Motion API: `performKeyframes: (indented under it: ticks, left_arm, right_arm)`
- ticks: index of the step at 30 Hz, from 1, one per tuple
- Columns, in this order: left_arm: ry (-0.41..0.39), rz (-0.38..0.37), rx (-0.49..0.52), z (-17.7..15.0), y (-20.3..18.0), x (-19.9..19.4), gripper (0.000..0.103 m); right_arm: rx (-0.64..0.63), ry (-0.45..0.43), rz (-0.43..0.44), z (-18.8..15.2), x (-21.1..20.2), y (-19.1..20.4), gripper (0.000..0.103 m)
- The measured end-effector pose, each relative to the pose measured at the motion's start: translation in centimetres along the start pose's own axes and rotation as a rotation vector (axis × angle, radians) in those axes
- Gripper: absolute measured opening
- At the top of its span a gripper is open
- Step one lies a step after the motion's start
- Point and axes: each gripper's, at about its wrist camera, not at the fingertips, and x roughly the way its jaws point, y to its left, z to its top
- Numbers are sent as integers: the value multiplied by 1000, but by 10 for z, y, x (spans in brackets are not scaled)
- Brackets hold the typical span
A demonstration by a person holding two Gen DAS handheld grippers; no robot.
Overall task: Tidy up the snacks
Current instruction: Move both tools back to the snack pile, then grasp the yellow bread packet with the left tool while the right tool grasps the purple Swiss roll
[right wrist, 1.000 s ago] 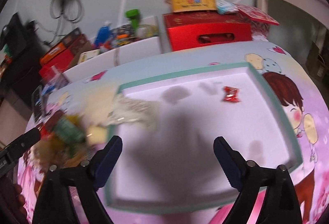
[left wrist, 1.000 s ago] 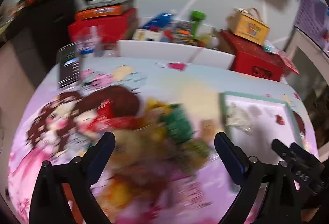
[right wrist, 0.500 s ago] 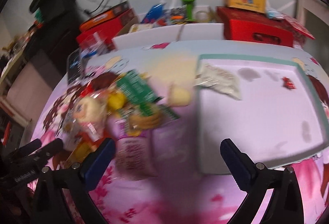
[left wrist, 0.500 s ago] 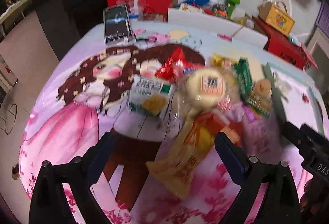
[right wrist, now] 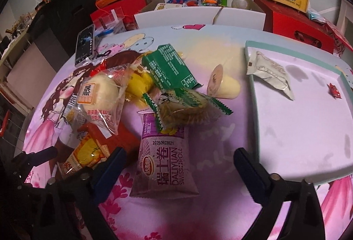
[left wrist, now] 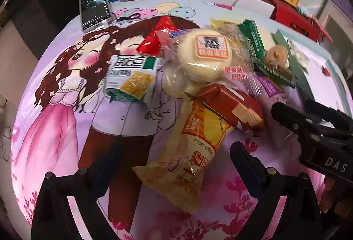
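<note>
Dim indoor light with a magenta cast, soft shadows on the tray [right wrist: 297, 129], fisheye bending and black vignetted corners.

On the cartoon-printed tabletop [left wrist: 55, 107], a heap of snacks sits toward the right edge: a yellow Swiss-roll pack [left wrist: 189, 151] lies nearest, between the wide-apart fingers of the left gripper [left wrist: 174, 158], untouched. A red wafer box [left wrist: 233, 107] rests on its far end. Beyond lie a round steamed cake [left wrist: 205, 57], a white-and-green cracker pack [left wrist: 132, 79] and a red pouch [left wrist: 156, 39]. A phone [left wrist: 94, 8] lies near the far left edge. The right gripper [left wrist: 313, 125] enters from the right.
</note>
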Motion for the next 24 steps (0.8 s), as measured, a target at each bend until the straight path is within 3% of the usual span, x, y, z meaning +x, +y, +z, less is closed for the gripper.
performKeyframes:
  ticks: [5, 12, 19, 24]
  left_arm:
    - [16, 5, 22, 0, -7, 5, 79]
    - [16, -9, 44, 2, -13, 5, 67]
    - [18, -18, 61, 0, -18, 3, 53]
    - [21, -18, 60, 0, -16, 3, 51]
  right_arm:
    - [-11, 21, 10, -2, 10, 3, 89]
    - [-22, 26, 8, -4, 14, 4, 81]
    - [-41, 29, 55, -6, 14, 11, 55]
    - [-41, 31, 64, -6, 11, 13, 49]
